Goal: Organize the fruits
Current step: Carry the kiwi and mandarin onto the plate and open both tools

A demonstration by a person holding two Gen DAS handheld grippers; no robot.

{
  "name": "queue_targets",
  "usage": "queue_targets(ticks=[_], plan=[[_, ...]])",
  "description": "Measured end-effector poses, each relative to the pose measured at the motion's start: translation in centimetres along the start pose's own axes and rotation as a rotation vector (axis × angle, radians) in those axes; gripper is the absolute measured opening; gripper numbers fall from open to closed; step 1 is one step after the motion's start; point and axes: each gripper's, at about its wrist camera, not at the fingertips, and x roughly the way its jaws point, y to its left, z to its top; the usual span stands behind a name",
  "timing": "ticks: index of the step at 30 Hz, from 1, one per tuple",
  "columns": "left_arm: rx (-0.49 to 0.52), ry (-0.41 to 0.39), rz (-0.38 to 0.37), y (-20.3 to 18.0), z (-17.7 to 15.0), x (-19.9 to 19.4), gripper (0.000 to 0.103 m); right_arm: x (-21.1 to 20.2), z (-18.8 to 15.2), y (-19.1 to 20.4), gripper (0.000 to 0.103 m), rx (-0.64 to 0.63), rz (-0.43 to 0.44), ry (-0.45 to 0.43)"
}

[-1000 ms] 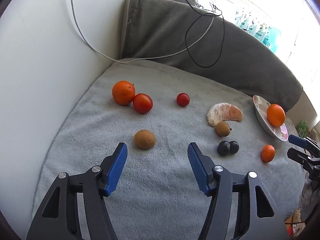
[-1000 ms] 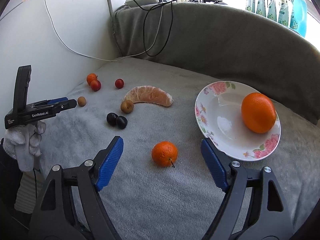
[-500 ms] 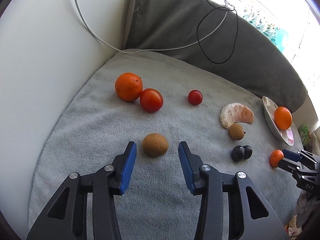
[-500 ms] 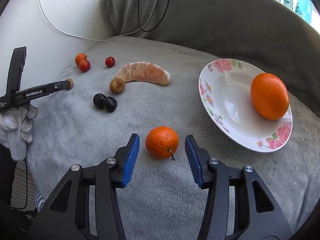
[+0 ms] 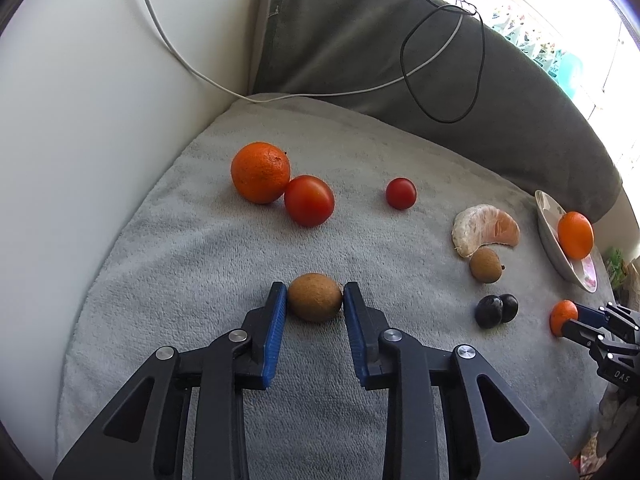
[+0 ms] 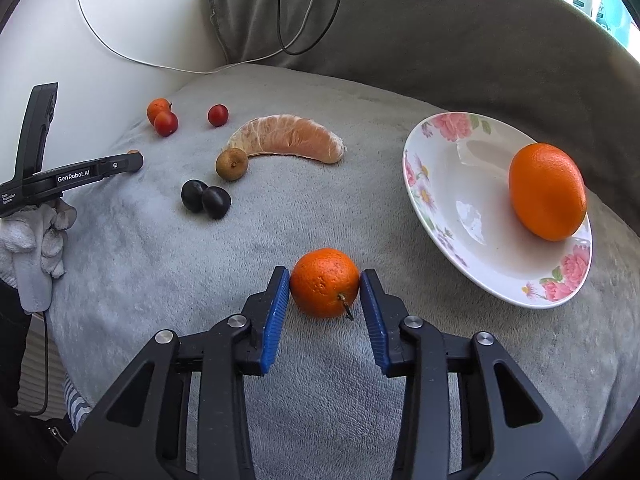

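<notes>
A small brown fruit (image 5: pixel 315 298) lies on the grey blanket (image 5: pixel 200 264), between the blue pads of my left gripper (image 5: pixel 315 292). Those jaws are closing and both pads touch its sides. In the right wrist view a small mandarin (image 6: pixel 324 282) with a short stem sits between the pads of my right gripper (image 6: pixel 325 276), whose jaws are also closing and touch it on both sides. To the right of it, a flowered white plate (image 6: pixel 460 200) holds a larger orange (image 6: pixel 547 191).
On the blanket lie an orange (image 5: pixel 260 172), two tomatoes (image 5: pixel 309 200) (image 5: pixel 401 193), a peeled citrus piece (image 6: pixel 286 138), another brown fruit (image 6: pixel 232 164) and two dark plums (image 6: pixel 206 199). A white wall stands left, a grey cushion (image 6: pixel 400 24) with cables behind.
Both grippers have moved forward and down onto their fruit. The jaws of each have narrowed from wide apart until the pads meet the brown fruit and the mandarin.
</notes>
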Motion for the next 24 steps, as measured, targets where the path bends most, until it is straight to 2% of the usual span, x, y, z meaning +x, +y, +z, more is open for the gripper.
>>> queue_targets(ticks=[12,24], plan=[[0.011,-0.043,-0.015,-0.8,0.4,-1.9,0.027,-1.4,0.1,-0.4,0.037,0.019,0.001,-0.034],[0.094,-0.082,-0.1,-5.5,2.0,-2.8,0.027,-4.4,0.7,-0.4,0.037,0.011,-0.038,-0.11]])
